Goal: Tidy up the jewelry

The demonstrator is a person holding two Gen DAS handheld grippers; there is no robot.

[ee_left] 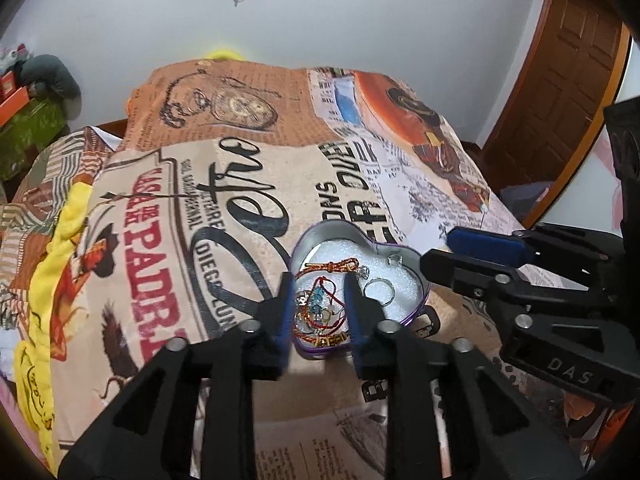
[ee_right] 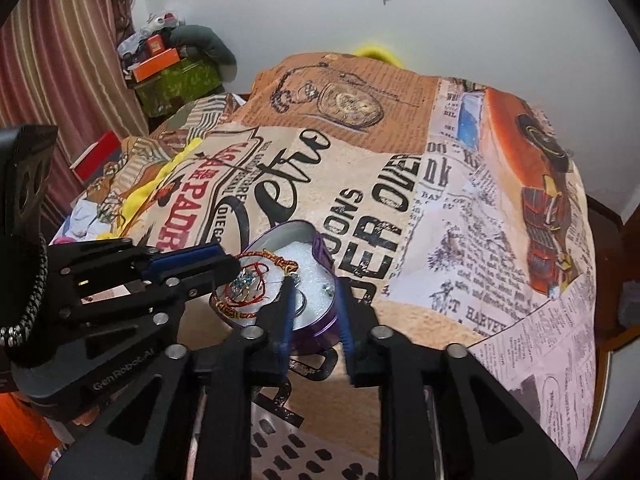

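A purple heart-shaped tin (ee_left: 416,300) (ee_right: 320,326) with white foam lining sits on the printed bedspread. It holds red and gold thread bracelets (ee_left: 320,312) (ee_right: 248,288), a silver ring (ee_left: 378,292) and a small stud earring (ee_left: 394,260) (ee_right: 328,290). My left gripper (ee_left: 318,280) is open, its fingers astride the bracelets at the tin's near side. It shows from the side in the right wrist view (ee_right: 236,264). My right gripper (ee_right: 314,284) is open over the tin's right half. It shows in the left wrist view (ee_left: 436,252) at the tin's right edge.
The bedspread (ee_left: 240,184) (ee_right: 440,220) with newspaper print covers a raised mound. A yellow cloth (ee_left: 60,240) lies at its left. Boxes and a grey cushion (ee_right: 176,68) stand at the far left by a striped curtain. A wooden door (ee_left: 560,92) is at the right.
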